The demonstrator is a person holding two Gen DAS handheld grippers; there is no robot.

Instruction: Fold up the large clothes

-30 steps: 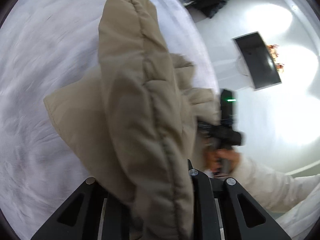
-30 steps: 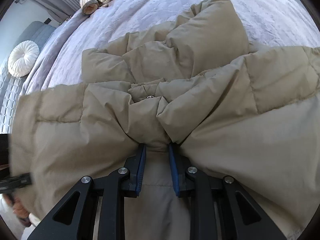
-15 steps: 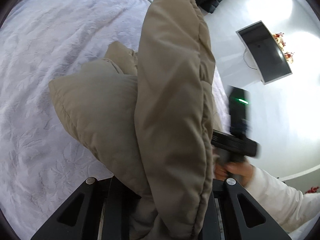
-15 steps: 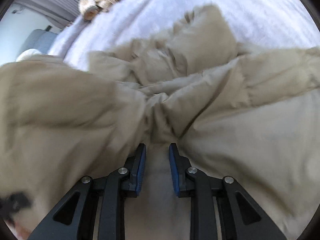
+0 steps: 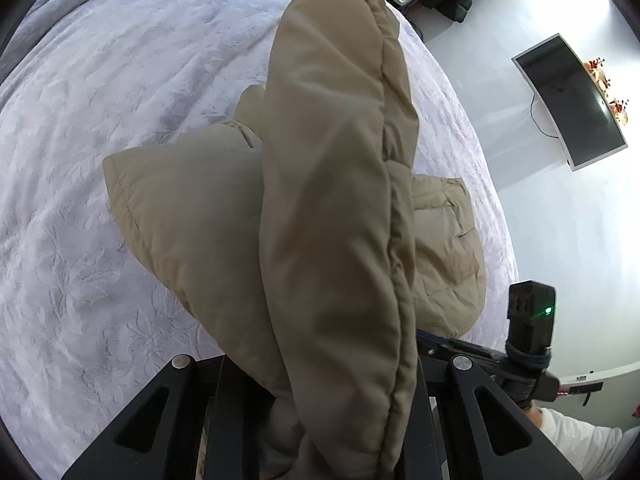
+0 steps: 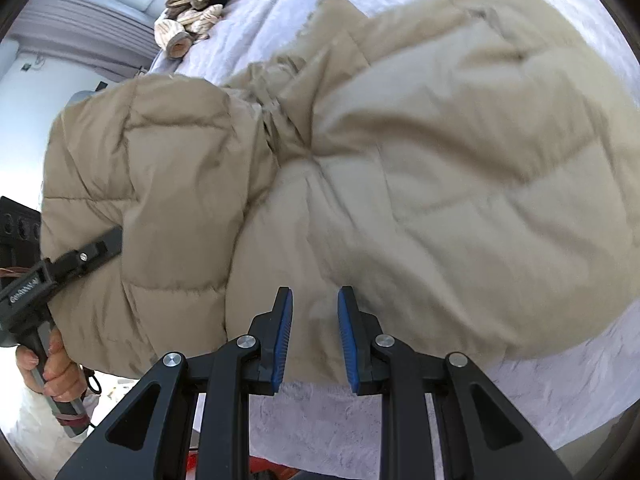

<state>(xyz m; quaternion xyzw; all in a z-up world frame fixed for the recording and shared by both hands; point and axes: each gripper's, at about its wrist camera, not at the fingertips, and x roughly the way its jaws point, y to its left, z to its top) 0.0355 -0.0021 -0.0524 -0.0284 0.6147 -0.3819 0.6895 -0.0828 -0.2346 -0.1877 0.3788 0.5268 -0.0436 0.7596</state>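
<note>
From the left wrist, the left gripper (image 5: 320,420) is clamped on a thick edge of the beige puffer jacket (image 5: 332,208), which rises as a padded ridge straight up from the jaws; the pads themselves are buried in fabric. The rest of the jacket lies on the lavender bedspread (image 5: 100,120), partly lifted, with one quilted part hanging near the bed edge on the monitor (image 5: 570,100) side. The risk here, as I judge it, is slip: slick padded cloth pinched only at its edge could slide out under the jacket's own weight, dropping the fold halfway.

From the right wrist, the right gripper (image 6: 314,320) has its blue pads (image 6: 282,336) parted a little, and they sit over the jacket's near edge. Whether cloth is pinched between them I cannot tell; the gap looks bare, so the grip may be lost or very shallow. The left gripper (image 6: 92,252) holds the raised flap beside the person's hand (image 6: 56,364). If only one side is truly held, the flap would likely come over skewed and bunch, or drag the bulk toward the bed edge.
</note>
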